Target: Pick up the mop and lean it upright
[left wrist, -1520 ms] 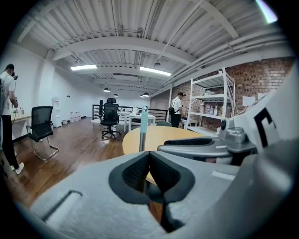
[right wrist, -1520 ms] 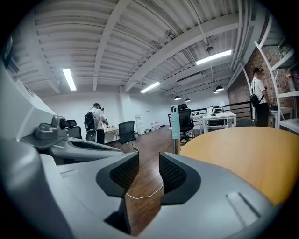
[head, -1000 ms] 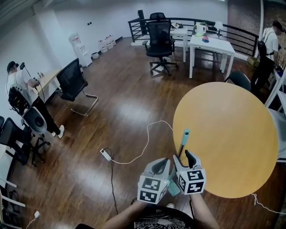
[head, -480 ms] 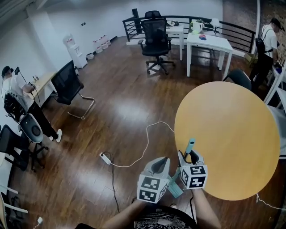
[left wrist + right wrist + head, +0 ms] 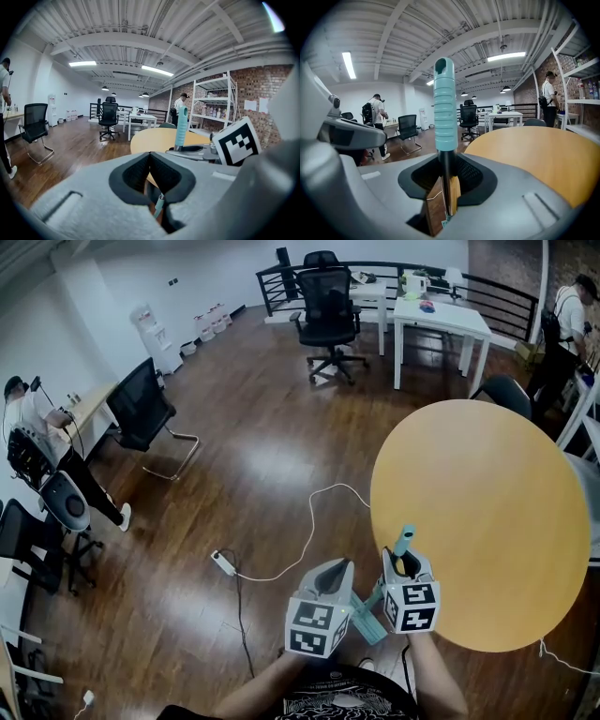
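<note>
Mop [image 5: 444,108], teal ribbed grip on metal shaft, upright at round tan wooden table [image 5: 487,521] edge. Right gripper [image 5: 403,566] jaws just closed on shaft. Left gripper [image 5: 332,573] off table edge, jaws together, empty.

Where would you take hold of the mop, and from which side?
Grip the slim metal pole just below the ribbed teal grip, coming level from the floor side, since it stands upright beside the round table. The right gripper has just been closing its jaws there.

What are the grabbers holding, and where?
Right gripper, jaws just closing, grips the mop by the metal pole below its teal grip. Left gripper holds nothing.
</note>
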The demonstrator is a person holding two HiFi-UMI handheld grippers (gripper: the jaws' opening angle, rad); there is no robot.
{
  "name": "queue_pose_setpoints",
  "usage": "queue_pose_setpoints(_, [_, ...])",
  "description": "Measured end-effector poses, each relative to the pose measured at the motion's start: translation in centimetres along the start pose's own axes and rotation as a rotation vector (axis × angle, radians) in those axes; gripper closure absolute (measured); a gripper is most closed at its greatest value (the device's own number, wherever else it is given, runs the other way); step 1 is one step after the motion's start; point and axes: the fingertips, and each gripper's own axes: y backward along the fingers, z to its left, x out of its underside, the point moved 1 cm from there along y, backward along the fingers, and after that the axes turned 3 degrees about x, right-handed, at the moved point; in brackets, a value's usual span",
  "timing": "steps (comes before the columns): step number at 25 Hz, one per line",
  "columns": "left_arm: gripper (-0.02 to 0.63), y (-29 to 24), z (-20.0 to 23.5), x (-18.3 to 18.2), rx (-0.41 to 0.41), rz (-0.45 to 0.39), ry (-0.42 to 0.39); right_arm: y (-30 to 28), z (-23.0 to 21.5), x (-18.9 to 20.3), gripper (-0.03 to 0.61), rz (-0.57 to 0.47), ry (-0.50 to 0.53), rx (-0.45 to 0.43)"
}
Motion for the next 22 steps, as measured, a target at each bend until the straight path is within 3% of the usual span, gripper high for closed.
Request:
queue_pose_setpoints(12, [0.611, 1.8, -1.1, 0.1, -0.010, -0.032, 0.035, 4.8, 3.9, -1.7, 0.483, -0.047, 0.055, -0.065])
queue_pose_setpoints(22, [0.611, 3.4, -0.8, -0.1, -0.050, -0.060, 0.038, 8.9, 5.4, -8.6, 0.483, -0.196, 0.089, -0.098])
